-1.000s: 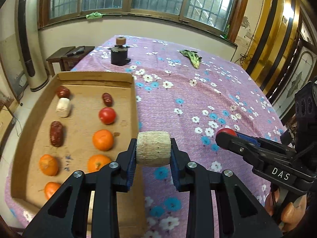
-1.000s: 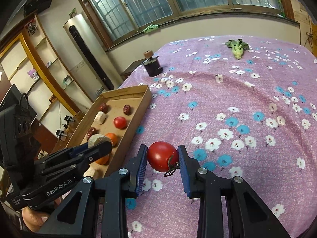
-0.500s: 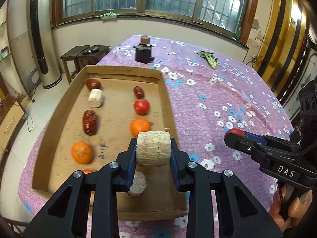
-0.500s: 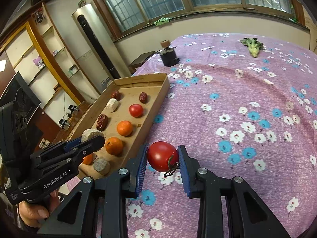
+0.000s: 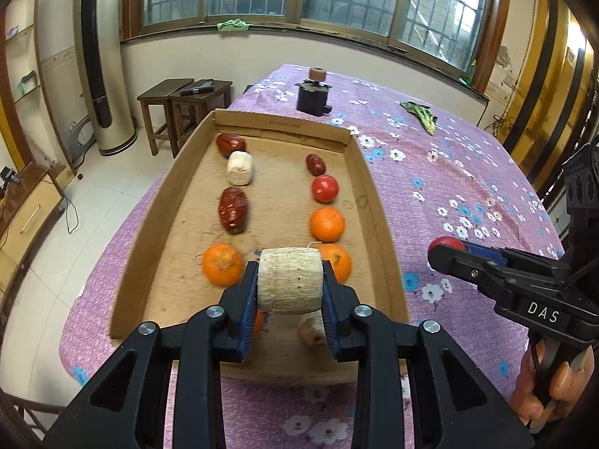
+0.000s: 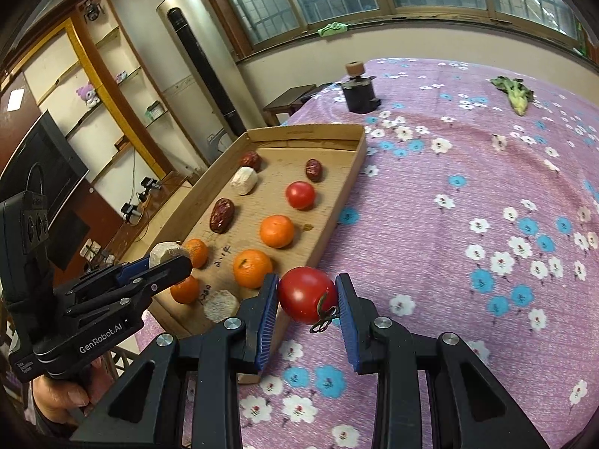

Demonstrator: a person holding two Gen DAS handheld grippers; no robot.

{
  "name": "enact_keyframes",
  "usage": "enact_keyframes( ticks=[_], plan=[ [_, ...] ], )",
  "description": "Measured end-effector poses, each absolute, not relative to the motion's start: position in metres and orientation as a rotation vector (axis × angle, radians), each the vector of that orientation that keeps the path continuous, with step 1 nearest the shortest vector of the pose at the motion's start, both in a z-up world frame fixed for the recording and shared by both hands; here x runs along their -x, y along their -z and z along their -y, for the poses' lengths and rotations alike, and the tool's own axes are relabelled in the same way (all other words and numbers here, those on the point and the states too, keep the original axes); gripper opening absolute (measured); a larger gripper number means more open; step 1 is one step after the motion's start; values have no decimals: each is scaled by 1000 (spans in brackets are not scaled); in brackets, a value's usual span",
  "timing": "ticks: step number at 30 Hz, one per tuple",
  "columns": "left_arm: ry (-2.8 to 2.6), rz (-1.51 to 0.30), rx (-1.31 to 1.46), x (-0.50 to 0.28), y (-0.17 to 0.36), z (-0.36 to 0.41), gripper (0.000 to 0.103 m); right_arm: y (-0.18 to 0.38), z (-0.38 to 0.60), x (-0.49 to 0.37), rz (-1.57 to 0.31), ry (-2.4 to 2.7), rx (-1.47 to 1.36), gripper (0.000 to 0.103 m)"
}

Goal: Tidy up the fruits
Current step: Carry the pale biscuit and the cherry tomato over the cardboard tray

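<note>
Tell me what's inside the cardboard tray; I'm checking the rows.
The cardboard tray holds three dates, four oranges, a tomato and two pale chunks. The left gripper covers part of the near end.

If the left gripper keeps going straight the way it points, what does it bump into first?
Probably the oranges. The left gripper, shut on a pale chunk, points along the cardboard tray. Just past the chunk sit two oranges. How high it rides is unclear, so it might pass over them.

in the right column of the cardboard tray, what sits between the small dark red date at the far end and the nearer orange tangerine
One red tomato lies between the small dark red date and the orange tangerine in the cardboard tray; both wrist views show it.
</note>
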State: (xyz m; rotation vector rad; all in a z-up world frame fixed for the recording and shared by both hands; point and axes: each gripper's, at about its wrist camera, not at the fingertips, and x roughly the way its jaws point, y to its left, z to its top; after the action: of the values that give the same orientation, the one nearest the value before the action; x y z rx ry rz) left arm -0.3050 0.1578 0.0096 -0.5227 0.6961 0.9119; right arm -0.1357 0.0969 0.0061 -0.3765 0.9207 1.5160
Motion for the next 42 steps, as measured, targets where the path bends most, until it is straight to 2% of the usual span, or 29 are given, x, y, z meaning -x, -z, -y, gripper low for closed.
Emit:
enact_keyframes(
  ticks=[18, 28, 42],
  plan=[
    [-944, -650, 616, 350, -7, -172, 28, -3, -137, 177, -905, -1594, 439, 31],
    [-941, -647, 621, 338, -5, -195, 28, -8, -192, 194, -864, -1605, 469, 32],
    [-1005, -690, 634, 332, 11, -229, 28, 18, -227, 190, -905, -1573, 534, 31]
  ],
)
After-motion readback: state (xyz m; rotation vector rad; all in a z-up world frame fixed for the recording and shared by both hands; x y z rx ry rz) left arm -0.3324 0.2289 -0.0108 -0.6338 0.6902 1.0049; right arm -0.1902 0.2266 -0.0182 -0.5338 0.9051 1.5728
